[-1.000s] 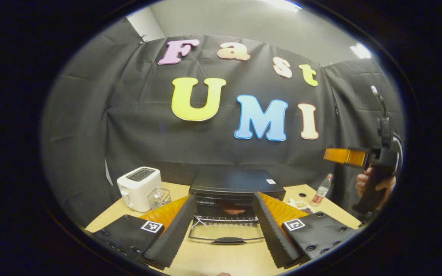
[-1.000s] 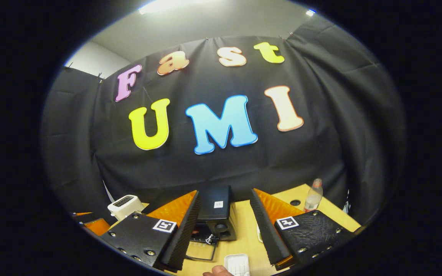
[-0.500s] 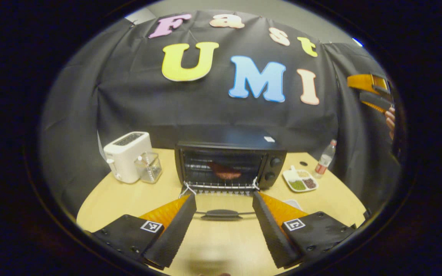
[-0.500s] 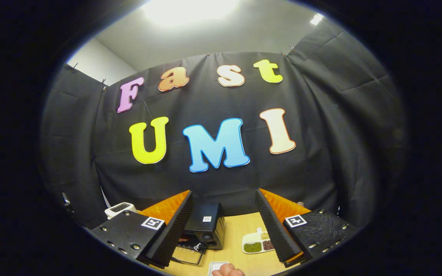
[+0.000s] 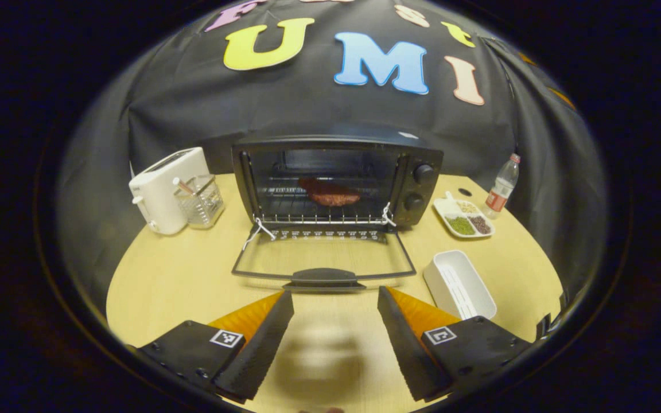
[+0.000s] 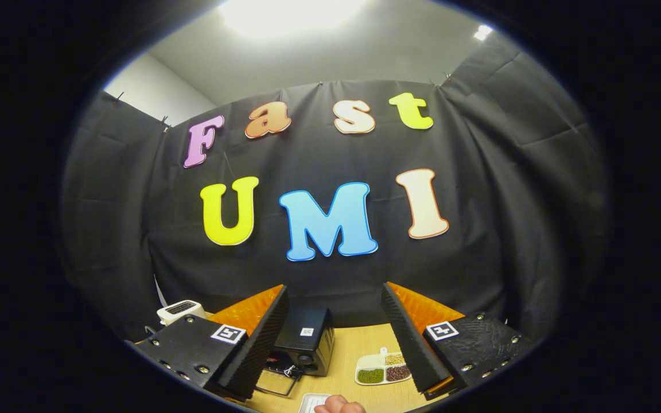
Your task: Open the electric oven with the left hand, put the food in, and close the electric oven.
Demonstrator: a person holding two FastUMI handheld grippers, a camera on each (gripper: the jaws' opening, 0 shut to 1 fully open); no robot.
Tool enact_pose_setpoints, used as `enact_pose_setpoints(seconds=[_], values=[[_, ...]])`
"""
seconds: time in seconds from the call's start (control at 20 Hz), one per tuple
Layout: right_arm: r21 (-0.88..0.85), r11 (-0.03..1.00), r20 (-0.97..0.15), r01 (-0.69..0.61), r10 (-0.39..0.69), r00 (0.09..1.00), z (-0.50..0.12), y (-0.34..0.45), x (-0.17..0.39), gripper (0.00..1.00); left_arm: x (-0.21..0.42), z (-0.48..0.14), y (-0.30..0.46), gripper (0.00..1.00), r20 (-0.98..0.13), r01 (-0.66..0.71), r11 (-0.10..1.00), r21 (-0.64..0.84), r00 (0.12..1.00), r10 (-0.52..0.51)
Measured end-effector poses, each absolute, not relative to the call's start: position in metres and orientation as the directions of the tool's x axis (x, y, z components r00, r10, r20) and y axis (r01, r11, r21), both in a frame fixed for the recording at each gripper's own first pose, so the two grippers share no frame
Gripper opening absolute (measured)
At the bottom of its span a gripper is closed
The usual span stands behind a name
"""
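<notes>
In the left gripper view, the left tongs point(image 5: 335, 312) sit at the bottom centre of the frame, spread apart and holding nothing, above the pale wooden tabletop point(image 5: 164, 275). Just beyond their tips, at mid-frame, lies the dark handle of the glass oven door point(image 5: 323, 258), folded down flat and open. At lower right, beside the door, rests an empty white rectangular plastic tray point(image 5: 461, 284). Behind the door stands the black electric oven point(image 5: 336, 178), centre frame, its cavity lit enough to show a reddish-brown piece of food point(image 5: 329, 194) lying on the wire rack inside. Left of the oven are a clear glass container point(image 5: 199, 198) and a white toaster point(image 5: 161, 180); right of it, a white divided dish of beans and grains point(image 5: 463, 215) and, farther back at the right edge, a clear plastic bottle with a red label point(image 5: 501, 186).

In the right gripper view, the right tongs point(image 6: 335, 335) at the bottom of the frame are likewise apart and empty, raised well above the tabletop, with the oven seen between them at lower centre and part of a hand point(image 6: 339, 405) at the bottom edge.
</notes>
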State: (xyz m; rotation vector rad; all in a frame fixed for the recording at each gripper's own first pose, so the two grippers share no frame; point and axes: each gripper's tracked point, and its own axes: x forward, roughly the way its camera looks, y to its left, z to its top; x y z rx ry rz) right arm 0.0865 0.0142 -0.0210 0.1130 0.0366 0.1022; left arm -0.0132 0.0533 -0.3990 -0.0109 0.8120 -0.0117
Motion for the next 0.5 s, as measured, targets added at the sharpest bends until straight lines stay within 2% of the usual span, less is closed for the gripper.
enact_pose_setpoints(seconds=[0.1,0.3,0.35,0.5], values=[[0.128,0.986,-0.039,-0.107,0.113,0.993,-0.025,0.015,0.092,0.98,-0.014,-0.415,0.054,1.00,-0.758,0.013,1.000,-0.005,0.652,-0.012],[0.134,0.987,-0.046,-0.091,0.098,0.994,-0.025,0.003,0.092,0.98,-0.015,-0.436,0.049,0.95,-0.805,0.035,0.999,0.007,0.593,-0.015],[0.136,0.987,-0.051,-0.084,0.091,0.995,-0.027,0.000,0.093,0.98,-0.015,-0.441,0.047,0.99,-0.816,0.044,0.999,0.008,0.578,-0.019],[0.139,0.989,-0.061,-0.053,0.062,0.996,-0.030,-0.015,0.093,0.98,-0.012,-0.456,0.048,1.00,-0.842,0.054,0.998,0.018,0.540,-0.014]])
